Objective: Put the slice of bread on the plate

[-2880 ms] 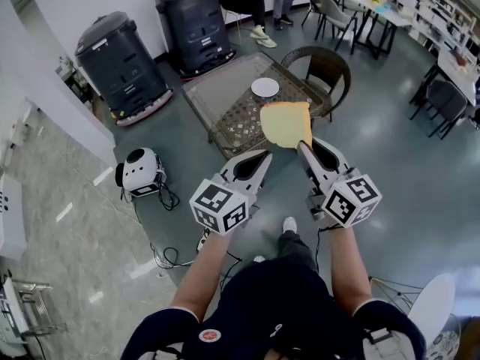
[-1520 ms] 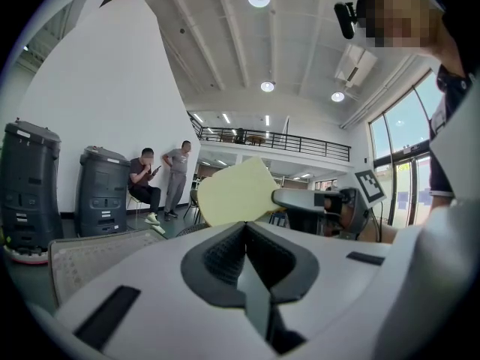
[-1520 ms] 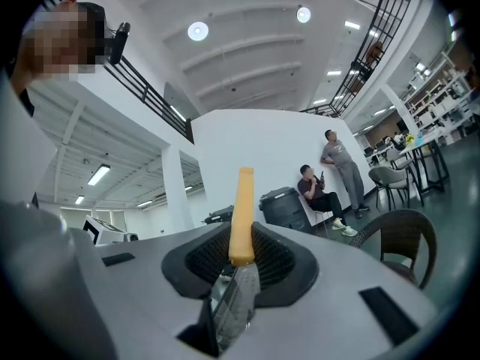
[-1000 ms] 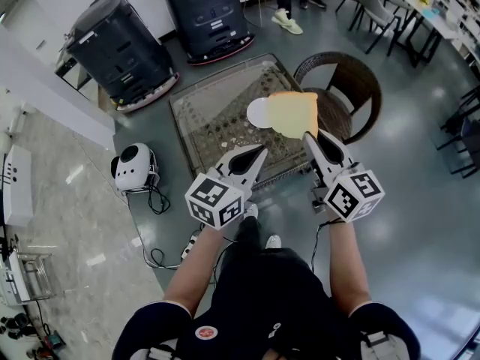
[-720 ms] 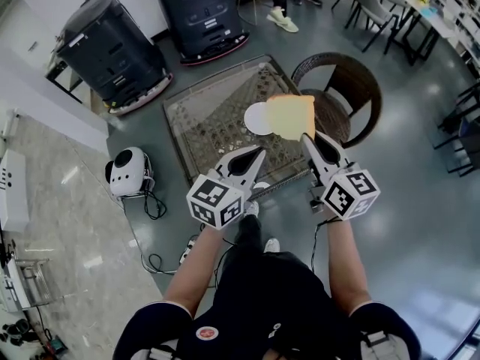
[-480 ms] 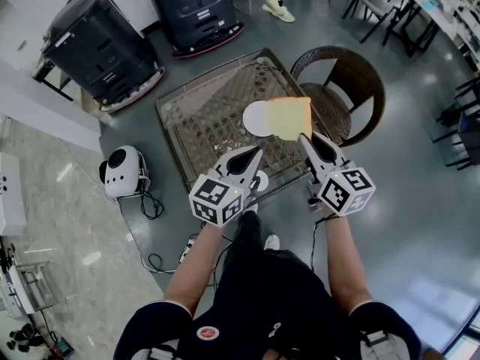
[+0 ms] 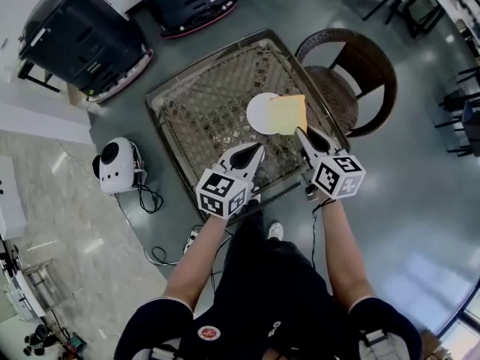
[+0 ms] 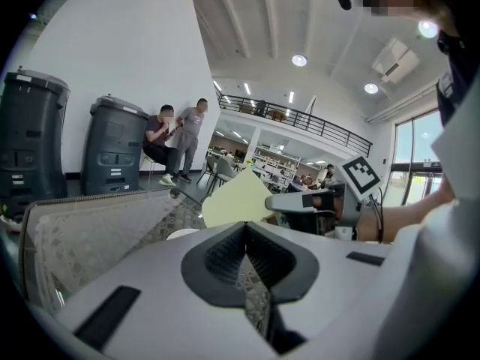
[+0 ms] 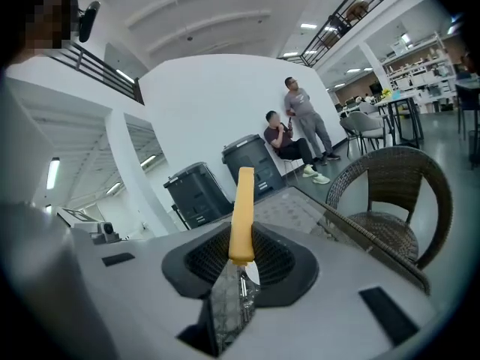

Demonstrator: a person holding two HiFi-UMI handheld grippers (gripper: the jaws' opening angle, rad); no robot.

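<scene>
Yellow-tan bread slice [image 7: 288,115] sits clamped in my right tongs [image 7: 303,133]. The right gripper view shows both jaws pressed on its near edge, with the slice seen edge-on between them.

My left tongs [image 7: 258,149] have their jaws together and nothing between them. They hang just beside the right pair, on the near left.

The key relation is this: the white plate [image 7: 259,113] lies ahead of the right tongs' tips and slightly to their left, on the glass table [image 7: 196,100]. The right tongs are the nearer pair.

The slice's long axis runs straight out from the tips, away from me, and its broad face is turned mostly upward. From the head view its far left part overlaps the plate's right side. I cannot tell whether it touches the plate or hangs above it.

I judge that the coming move needs a short shift left and a descent before release.

The wicker chair [image 7: 358,66] stands to the right of the tongs, clear of that path.
</scene>
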